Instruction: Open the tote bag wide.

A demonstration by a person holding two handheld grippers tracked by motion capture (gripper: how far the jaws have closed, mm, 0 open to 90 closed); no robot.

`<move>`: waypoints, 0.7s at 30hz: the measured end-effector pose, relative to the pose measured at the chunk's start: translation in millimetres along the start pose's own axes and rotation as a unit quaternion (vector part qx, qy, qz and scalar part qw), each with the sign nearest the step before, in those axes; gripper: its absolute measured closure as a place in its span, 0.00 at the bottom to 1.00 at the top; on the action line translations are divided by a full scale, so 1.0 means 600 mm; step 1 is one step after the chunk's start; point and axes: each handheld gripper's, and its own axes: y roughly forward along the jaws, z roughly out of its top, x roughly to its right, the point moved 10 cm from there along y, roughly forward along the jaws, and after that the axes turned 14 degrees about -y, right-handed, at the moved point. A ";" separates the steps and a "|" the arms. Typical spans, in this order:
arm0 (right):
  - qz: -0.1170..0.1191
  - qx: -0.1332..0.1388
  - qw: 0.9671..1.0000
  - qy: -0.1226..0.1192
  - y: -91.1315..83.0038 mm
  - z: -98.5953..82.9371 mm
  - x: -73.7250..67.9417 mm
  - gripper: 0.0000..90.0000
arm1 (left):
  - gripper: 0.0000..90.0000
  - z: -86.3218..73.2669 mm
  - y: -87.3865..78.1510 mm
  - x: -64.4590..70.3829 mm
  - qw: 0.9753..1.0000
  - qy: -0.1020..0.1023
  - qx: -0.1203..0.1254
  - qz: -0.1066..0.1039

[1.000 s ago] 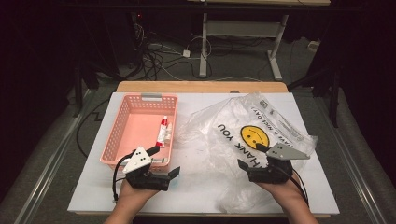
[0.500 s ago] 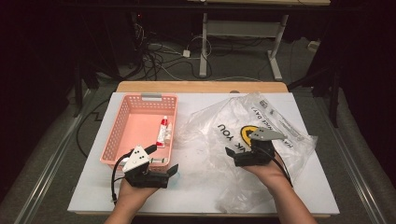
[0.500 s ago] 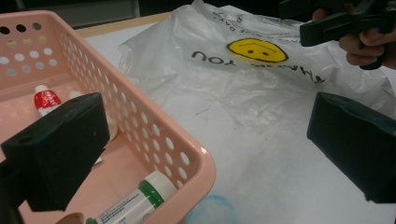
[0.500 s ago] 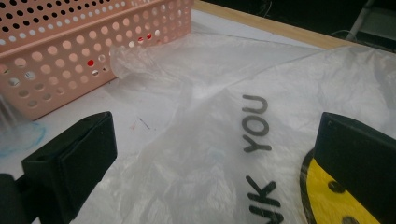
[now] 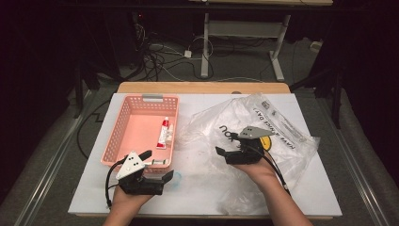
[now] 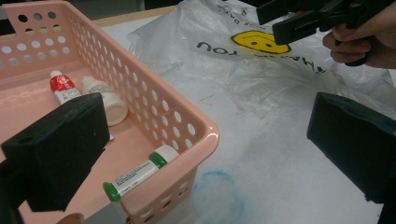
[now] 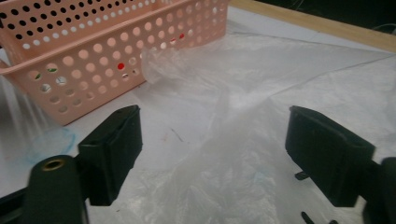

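Observation:
A pink perforated basket stands at the table's left. In it lie a red-and-white tube, a small white bottle and a green-capped tube. A clear plastic bag with a yellow smiley is spread across the right half. My left gripper is open at the basket's near right corner, one jaw over the basket floor, the other outside. My right gripper is open over the bag's left part, pointing at the basket wall, with nothing between its jaws.
A faint blue ring marks the white table beside the basket corner. A wooden strip runs along the far edge. A desk frame and cables lie on the dark floor beyond.
My right gripper has moved left over the bag, from its right side to its left part, and now faces the basket. The left gripper has barely shifted.

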 end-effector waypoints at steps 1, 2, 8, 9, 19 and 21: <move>0.005 -0.002 1.000 -0.001 0.003 -0.001 -0.002 0.28 | 0.00 -0.001 0.001 0.000 1.000 0.003 -0.003 -0.001; 0.008 -0.005 1.000 -0.001 0.006 -0.003 -0.003 0.31 | 0.00 -0.002 0.002 0.000 1.000 0.007 -0.007 -0.001; 0.025 -0.023 0.999 0.003 0.014 -0.016 -0.013 0.45 | 0.00 -0.005 0.001 0.000 1.000 0.003 -0.011 -0.002; 0.027 -0.027 0.999 0.000 0.015 -0.019 -0.016 0.46 | 0.00 -0.006 0.000 0.001 1.000 0.003 -0.011 -0.002; 0.040 -0.088 0.994 -0.044 0.032 -0.058 -0.049 0.42 | 0.00 -0.006 -0.002 0.012 1.000 0.007 -0.008 -0.001; 0.038 -0.098 0.993 -0.047 0.033 -0.062 -0.049 0.40 | 0.00 -0.007 -0.001 0.011 1.000 0.007 -0.010 -0.003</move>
